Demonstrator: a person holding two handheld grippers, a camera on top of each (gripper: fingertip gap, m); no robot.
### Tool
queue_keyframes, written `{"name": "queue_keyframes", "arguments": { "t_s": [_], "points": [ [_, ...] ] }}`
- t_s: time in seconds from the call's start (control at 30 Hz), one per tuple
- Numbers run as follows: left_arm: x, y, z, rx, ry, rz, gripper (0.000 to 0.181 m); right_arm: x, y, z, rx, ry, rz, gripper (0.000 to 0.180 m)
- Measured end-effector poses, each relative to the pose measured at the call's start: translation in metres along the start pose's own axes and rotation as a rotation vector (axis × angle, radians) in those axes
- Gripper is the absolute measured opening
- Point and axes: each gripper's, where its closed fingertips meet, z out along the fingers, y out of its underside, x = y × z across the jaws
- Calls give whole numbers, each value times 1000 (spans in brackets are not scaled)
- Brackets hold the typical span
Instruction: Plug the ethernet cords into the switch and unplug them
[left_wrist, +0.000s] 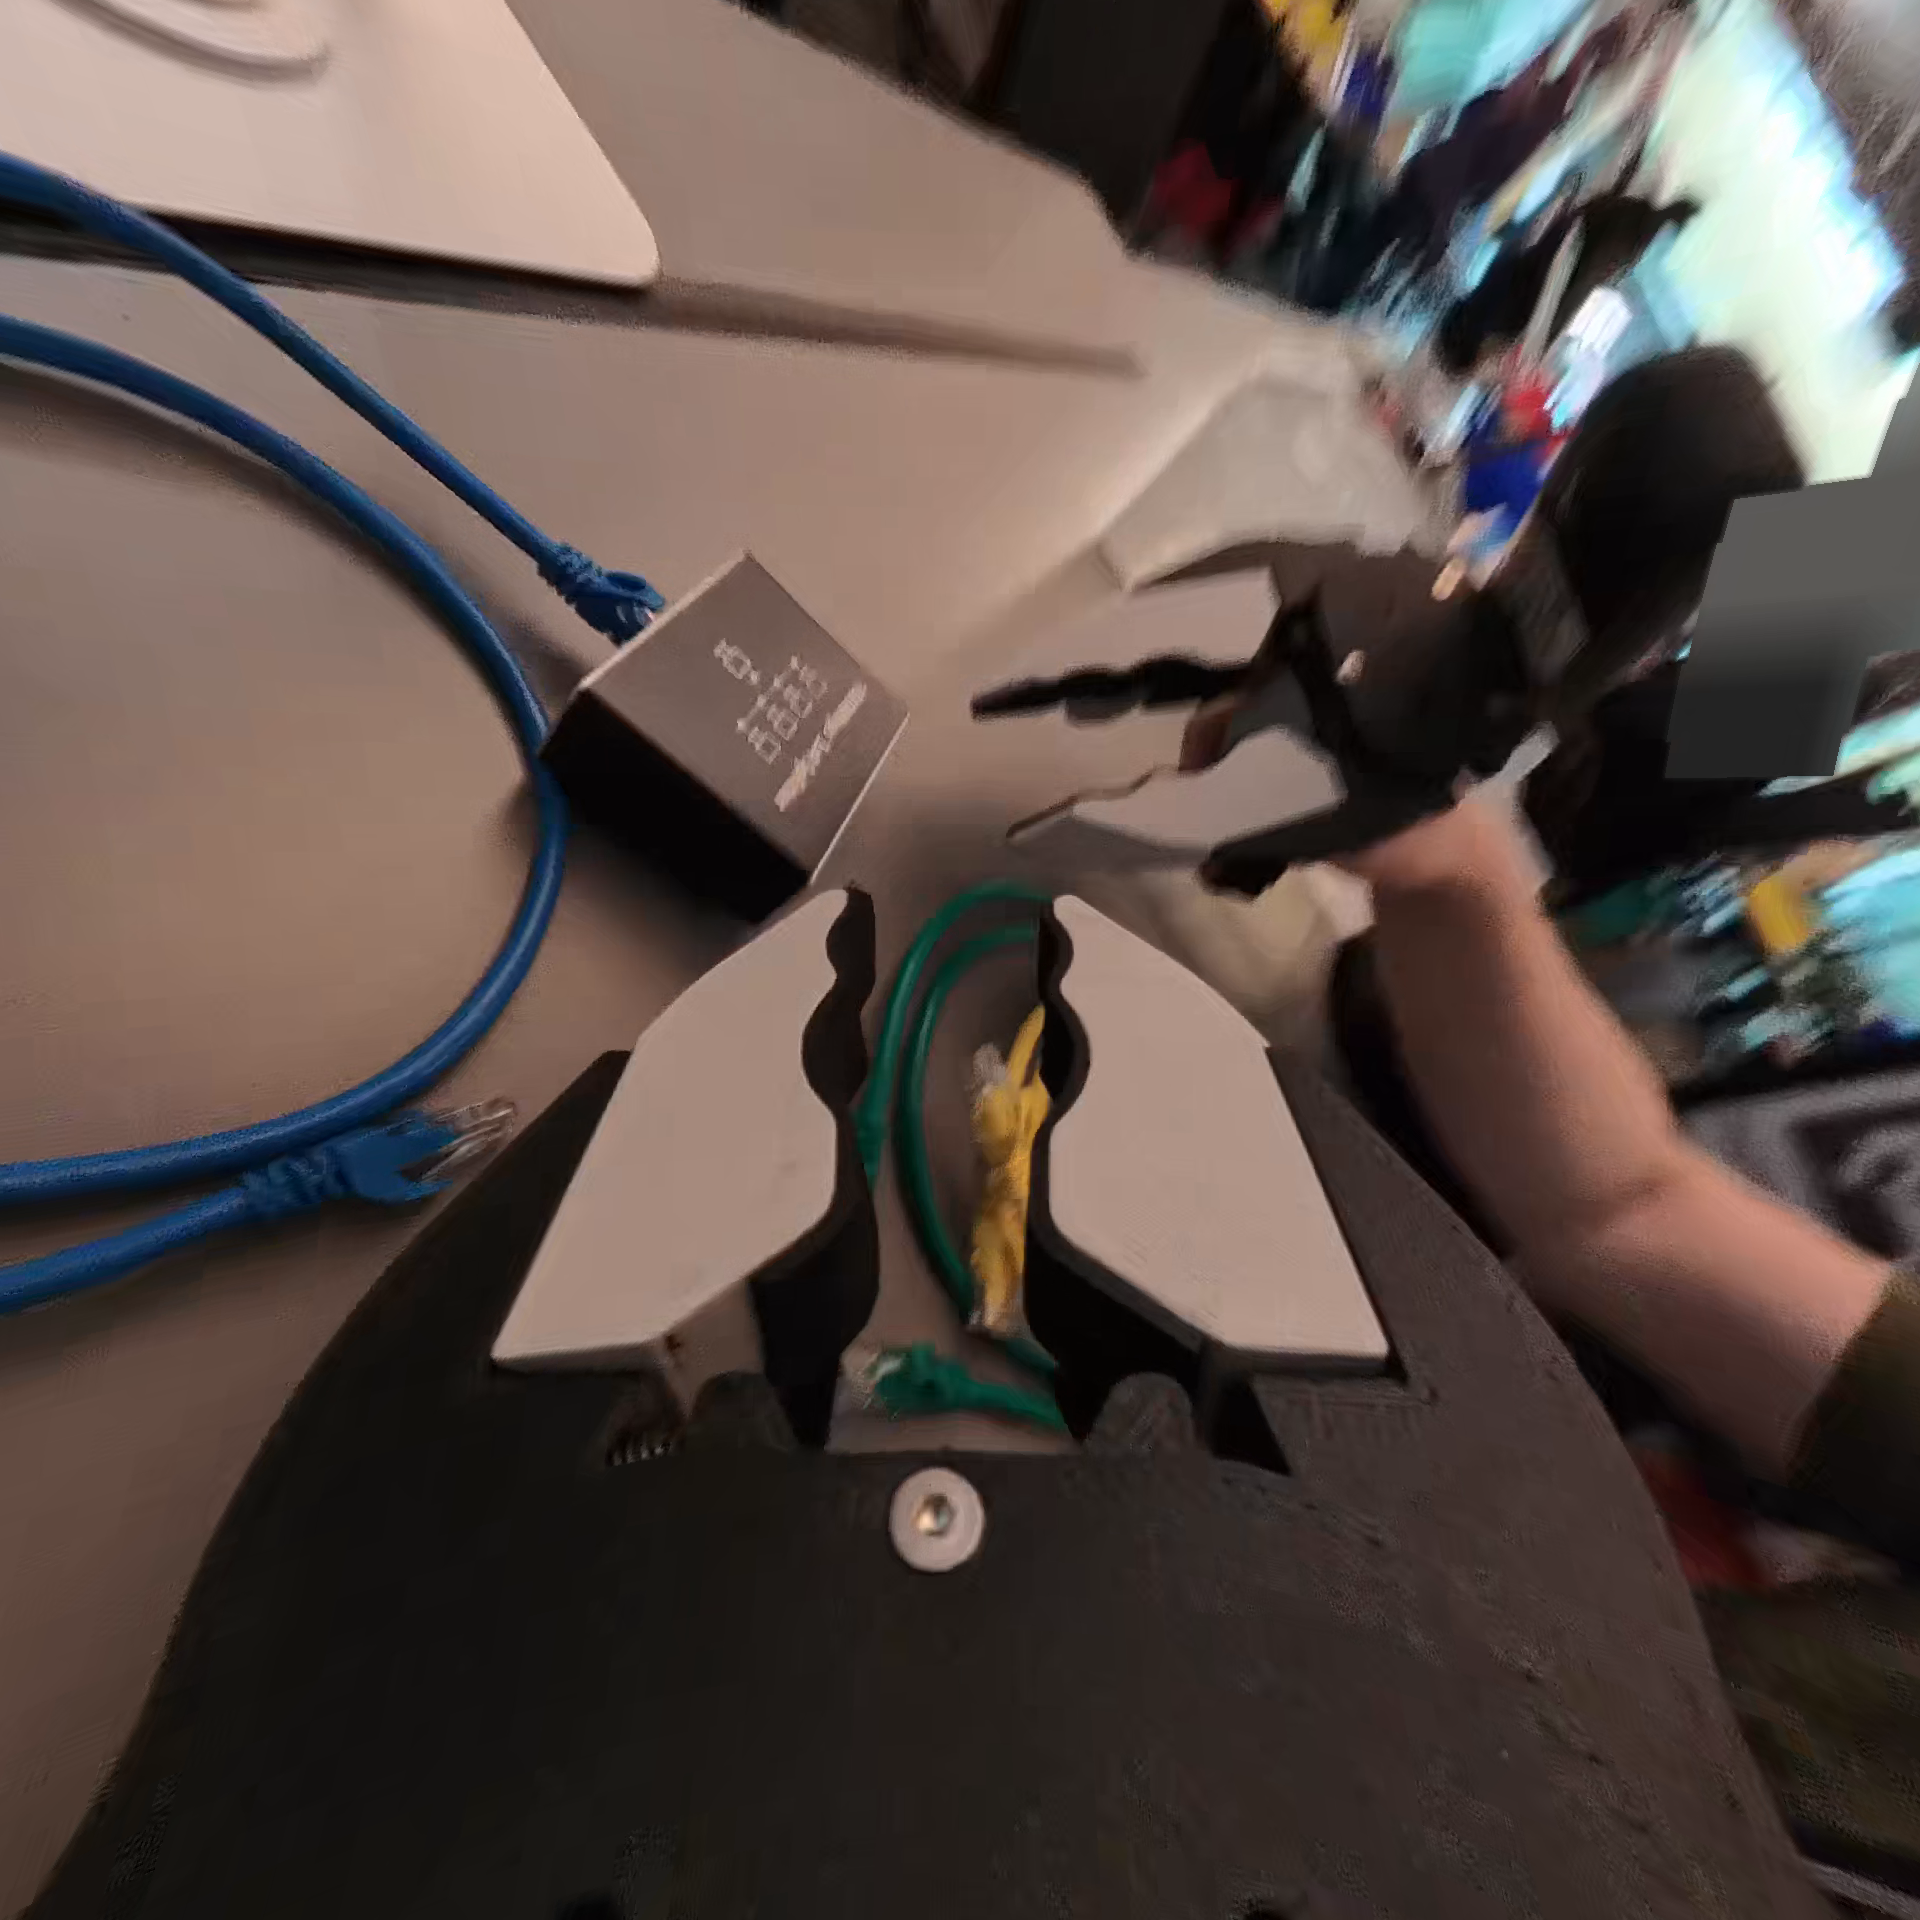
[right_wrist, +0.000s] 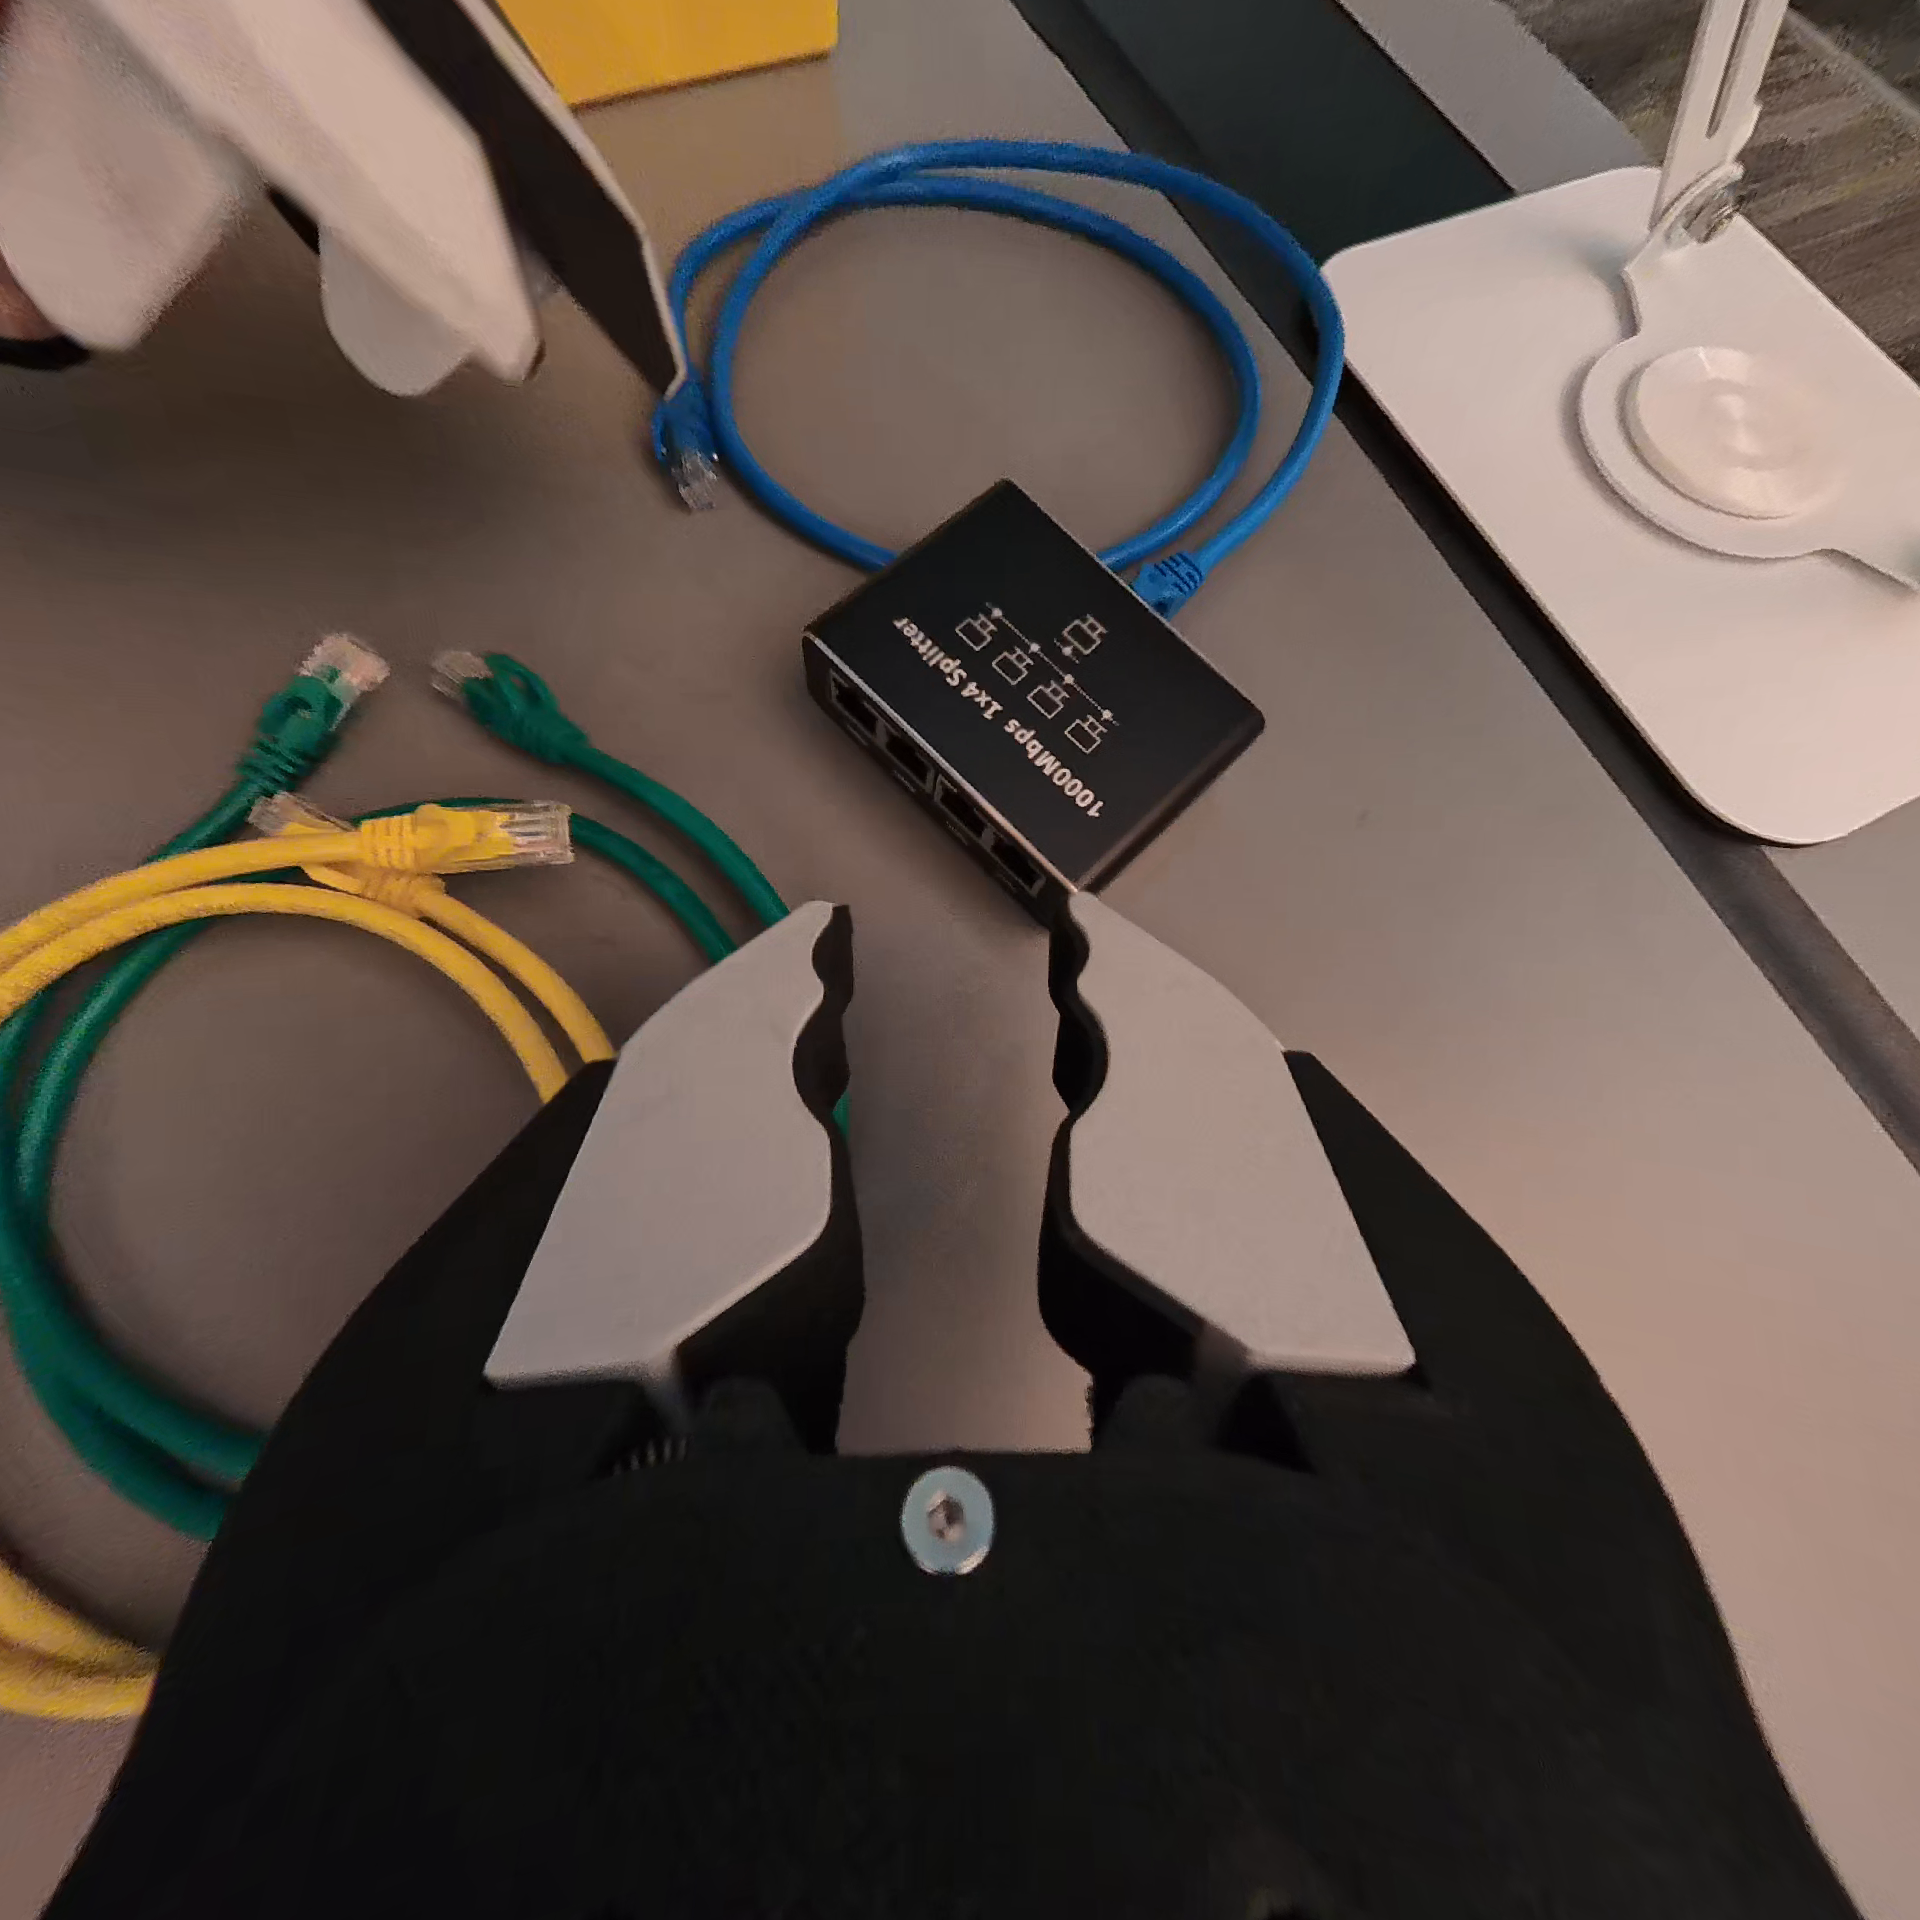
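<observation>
The black switch (right_wrist: 1039, 696) lies on the grey table, its row of empty ports facing my right gripper (right_wrist: 951, 925), which is open and empty just short of it. A blue cord (right_wrist: 987, 187) loops behind the switch; one end (right_wrist: 1169, 582) is plugged into its back, the other plug (right_wrist: 686, 447) lies loose. Green cord (right_wrist: 623, 779) and yellow cord (right_wrist: 416, 842) lie unplugged at left. My left gripper (left_wrist: 956, 914) is open above the green cord (left_wrist: 914, 1039) and a yellow plug (left_wrist: 1003, 1164), touching neither. The switch (left_wrist: 727, 727) is just ahead-left of it.
A white lamp base (right_wrist: 1662, 468) stands at the right by the table edge, also in the left wrist view (left_wrist: 312, 135). A yellow box (right_wrist: 675, 42) sits at the back. The left gripper (right_wrist: 416, 208) shows blurred at top left. The right gripper and the person's forearm (left_wrist: 1558, 1091) show at right. Left tips to right tips: about 10 centimetres. Between my right fingertips and the black switch (right_wrist: 1039, 696) there is roughly 6 centimetres. It turns up in the left wrist view (left_wrist: 804, 703) as well.
</observation>
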Motion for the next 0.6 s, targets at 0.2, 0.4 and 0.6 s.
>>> {"name": "queue_keyframes", "arguments": {
  "t_s": [0.2,0.4,0.6],
  "points": [
    [-2,40,11,-307,-246,279,38,6,-6,-7,48,-3,66,39],
    [2,65,29,-424,-265,301,44,6,1,-3,2,30,8,39],
    [0,87,37,-537,-283,313,25,5,1,-4,-15,50,-37,39]
  ]
}}
